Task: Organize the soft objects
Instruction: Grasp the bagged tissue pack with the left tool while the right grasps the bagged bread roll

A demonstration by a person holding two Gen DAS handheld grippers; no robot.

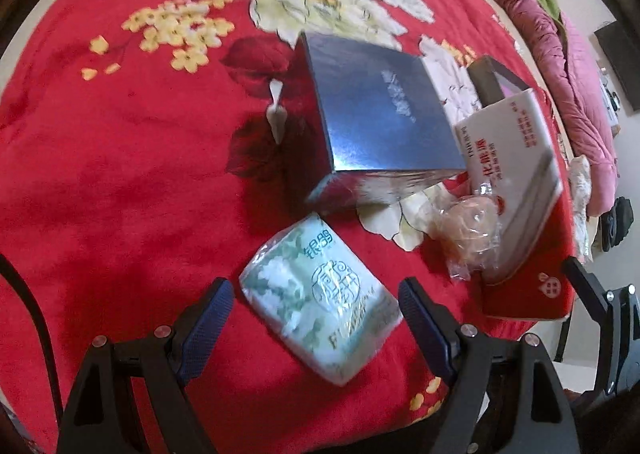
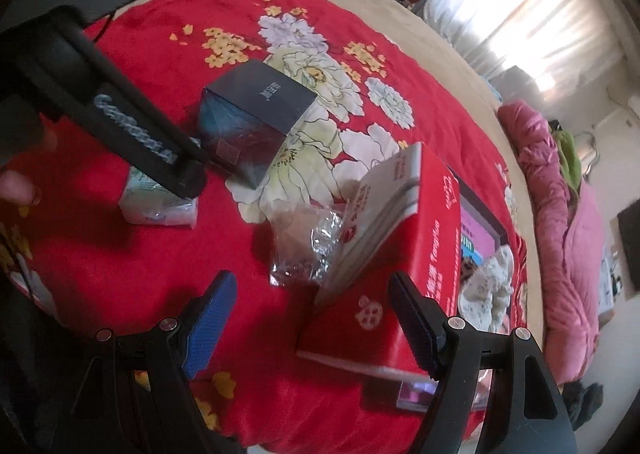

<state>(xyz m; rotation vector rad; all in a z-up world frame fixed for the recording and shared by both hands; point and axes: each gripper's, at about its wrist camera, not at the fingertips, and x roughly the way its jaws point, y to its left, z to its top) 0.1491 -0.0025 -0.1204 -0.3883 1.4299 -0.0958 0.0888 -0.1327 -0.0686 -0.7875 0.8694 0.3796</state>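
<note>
One view shows curtains.

The open right tool hangs above a red box on the floral blanket.

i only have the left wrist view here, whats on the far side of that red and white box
Observer: In the right wrist view the red and white cardboard box shows a broad red face, and a flat pink-screened item lies just behind it.

Operator: is my right gripper on anything

Observer: No. The right gripper is open, with the box's near corner between its blue fingers, not gripped.

Operator: how does my left one look from there

Observer: The left gripper appears as a black arm over the pale green wrapped tissue pack, covering its top.
</note>
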